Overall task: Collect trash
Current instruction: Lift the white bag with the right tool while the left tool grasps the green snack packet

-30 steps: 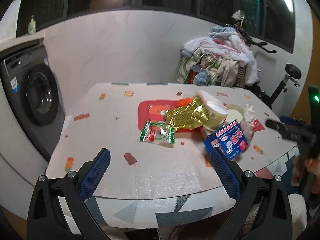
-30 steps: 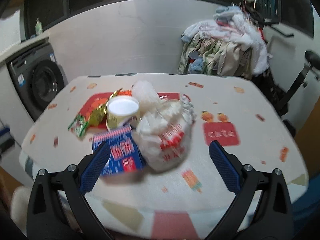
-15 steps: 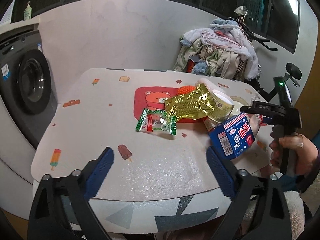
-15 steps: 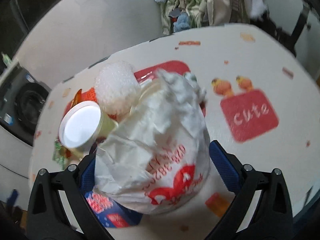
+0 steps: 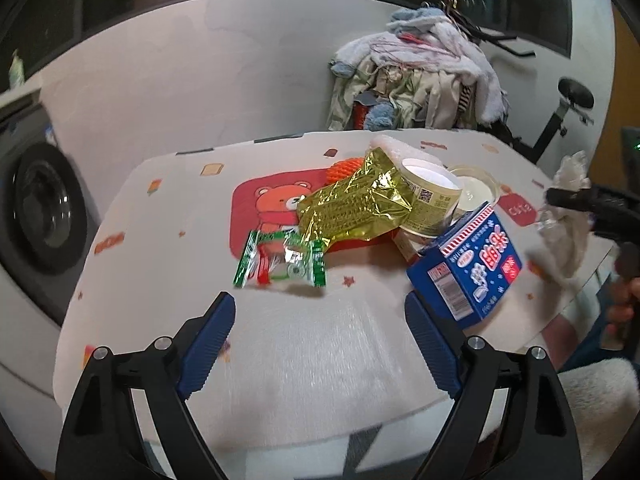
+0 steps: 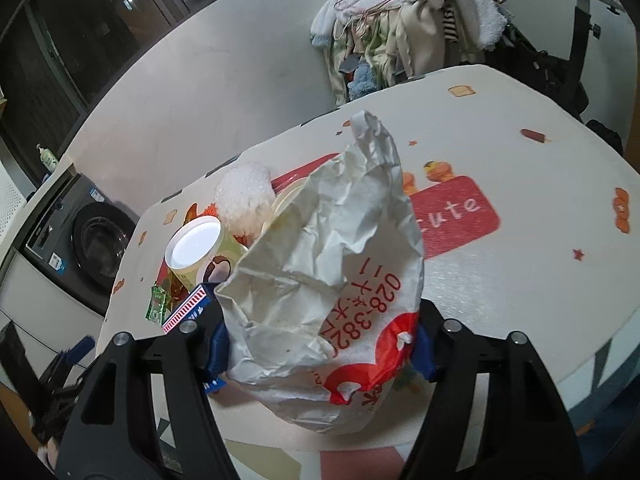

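A pile of trash lies on the patterned table (image 5: 304,344): a green and red candy wrapper (image 5: 282,265), a gold foil bag (image 5: 356,210), a yellow cup (image 5: 430,196) on its side, and a blue carton (image 5: 470,270). My left gripper (image 5: 320,344) is open and empty, just short of the candy wrapper. My right gripper (image 6: 320,344) has its jaws around a crumpled white paper bag (image 6: 332,292) with red print, touching both sides. That bag also shows at the right edge of the left wrist view (image 5: 568,236).
A washing machine (image 5: 36,216) stands left of the table. A rack heaped with clothes (image 5: 420,84) and an exercise bike (image 5: 560,120) stand behind it. A white foam lump (image 6: 244,196) and the cup (image 6: 196,248) lie behind the paper bag.
My right gripper moved in onto the white paper bag and narrowed around it. My left gripper moved closer to the candy wrapper and stayed open.
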The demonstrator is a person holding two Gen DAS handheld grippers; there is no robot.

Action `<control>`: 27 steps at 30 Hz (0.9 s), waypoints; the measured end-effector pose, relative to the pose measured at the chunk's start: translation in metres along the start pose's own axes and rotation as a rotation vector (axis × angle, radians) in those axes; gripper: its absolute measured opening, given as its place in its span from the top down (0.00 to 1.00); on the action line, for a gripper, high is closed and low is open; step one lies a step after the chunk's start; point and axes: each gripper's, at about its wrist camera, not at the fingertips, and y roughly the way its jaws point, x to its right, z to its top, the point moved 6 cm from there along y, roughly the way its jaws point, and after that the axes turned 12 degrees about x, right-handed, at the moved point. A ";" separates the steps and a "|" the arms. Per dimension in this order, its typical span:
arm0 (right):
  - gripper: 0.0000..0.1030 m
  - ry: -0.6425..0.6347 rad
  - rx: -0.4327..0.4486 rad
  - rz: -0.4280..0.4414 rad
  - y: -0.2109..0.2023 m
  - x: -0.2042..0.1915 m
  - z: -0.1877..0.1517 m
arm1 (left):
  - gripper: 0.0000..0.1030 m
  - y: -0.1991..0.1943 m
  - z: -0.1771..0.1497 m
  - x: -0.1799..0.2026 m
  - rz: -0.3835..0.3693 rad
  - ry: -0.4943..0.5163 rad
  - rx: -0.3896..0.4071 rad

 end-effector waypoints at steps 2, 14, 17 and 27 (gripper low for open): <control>0.33 -0.003 0.010 0.000 -0.006 0.003 -0.001 | 0.19 0.010 0.001 -0.004 0.003 -0.003 -0.012; 0.33 -0.003 0.012 0.015 -0.006 0.010 -0.013 | 0.19 0.055 -0.013 -0.042 0.026 -0.094 -0.128; 0.33 -0.008 0.014 0.015 -0.004 0.010 -0.014 | 0.19 0.070 -0.013 -0.056 0.024 -0.174 -0.144; 0.33 -0.028 0.010 0.006 -0.003 0.012 -0.018 | 0.19 0.121 -0.011 -0.066 -0.015 -0.216 -0.190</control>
